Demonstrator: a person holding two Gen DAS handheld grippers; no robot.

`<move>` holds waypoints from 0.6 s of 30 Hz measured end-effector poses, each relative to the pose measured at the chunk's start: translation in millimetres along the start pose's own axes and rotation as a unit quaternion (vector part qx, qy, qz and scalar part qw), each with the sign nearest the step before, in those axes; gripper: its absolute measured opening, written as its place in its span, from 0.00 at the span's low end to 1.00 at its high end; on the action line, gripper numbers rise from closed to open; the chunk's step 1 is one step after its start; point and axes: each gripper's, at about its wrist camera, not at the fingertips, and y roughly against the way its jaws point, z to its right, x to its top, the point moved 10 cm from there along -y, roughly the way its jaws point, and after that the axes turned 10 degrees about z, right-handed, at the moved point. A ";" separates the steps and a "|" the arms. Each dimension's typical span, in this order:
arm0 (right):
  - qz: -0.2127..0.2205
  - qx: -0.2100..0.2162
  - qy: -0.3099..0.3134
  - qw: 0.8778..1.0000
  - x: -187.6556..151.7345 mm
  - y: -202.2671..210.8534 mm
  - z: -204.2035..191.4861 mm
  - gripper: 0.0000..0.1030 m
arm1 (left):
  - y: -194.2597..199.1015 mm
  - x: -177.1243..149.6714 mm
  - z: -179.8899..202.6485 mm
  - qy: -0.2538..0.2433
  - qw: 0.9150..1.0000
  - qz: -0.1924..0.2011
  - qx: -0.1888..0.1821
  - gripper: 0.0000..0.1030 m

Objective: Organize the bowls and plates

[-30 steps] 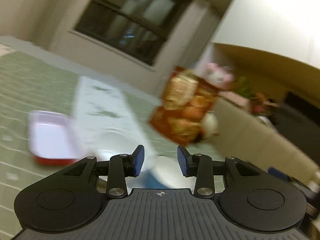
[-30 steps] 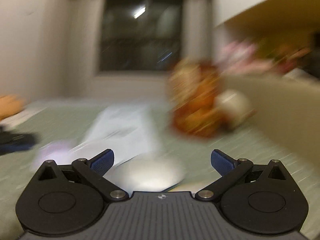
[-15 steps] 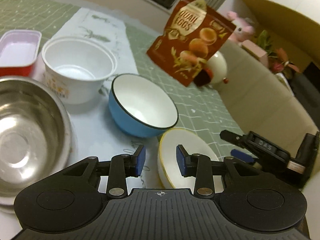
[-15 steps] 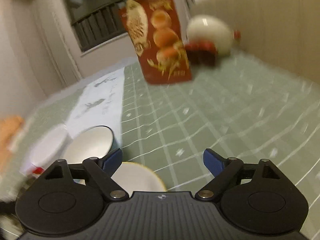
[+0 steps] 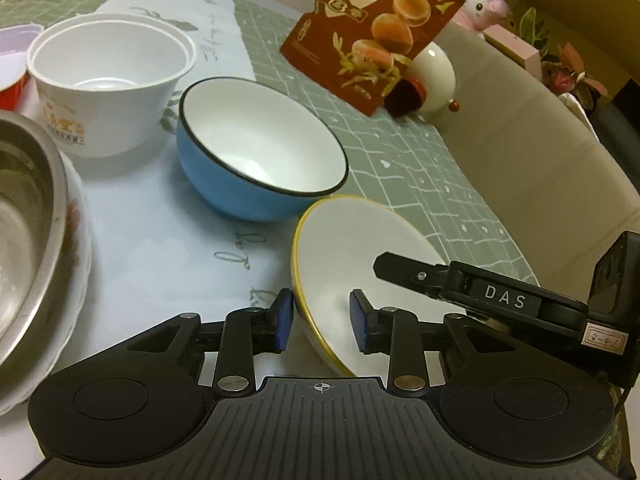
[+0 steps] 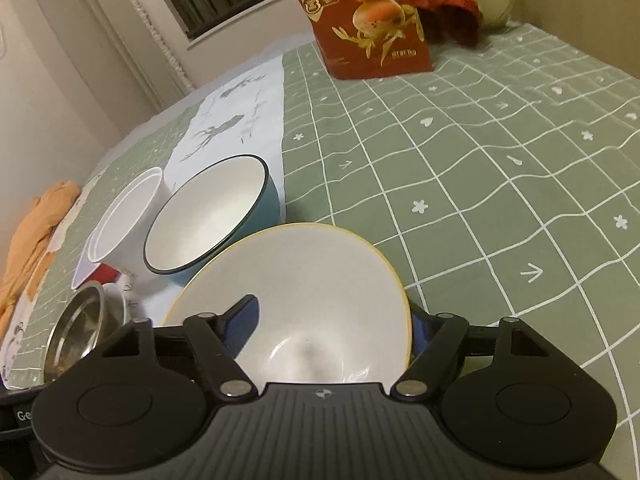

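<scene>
1. The left gripper [image 5: 322, 322] has its two blue fingers [image 5: 285, 320] set on either side of the near rim of a white bowl with a yellow edge [image 5: 360, 248]. The fingers have just been closing and stand narrow, the rim between them; whether they press it cannot be told.
2. The right gripper [image 6: 332, 326] straddles the same yellow-edged bowl [image 6: 304, 280] from its other side. One blue finger [image 6: 240, 326] shows inside the bowl and the other peeks out just beyond the rim. These fingers have also just been closing; a firm grip cannot be told.
3. Just beyond the fingers, a blue bowl with a white inside [image 5: 260, 148] stands touching or almost touching the yellow-edged bowl.
4. Further out to the left stands a white plastic tub [image 5: 108, 80], and at the far left a steel bowl [image 5: 24, 216] rests on a white plate.
5. Well beyond, a red bag of quail eggs [image 5: 372, 28] stands on the green checked table [image 6: 480, 160].
</scene>
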 end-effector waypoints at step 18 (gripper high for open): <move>-0.032 0.107 0.007 0.994 -20.3 -2.8 -81.1 0.77 | 60.9 2.4 -48.9 -0.002 0.996 0.016 0.089 0.32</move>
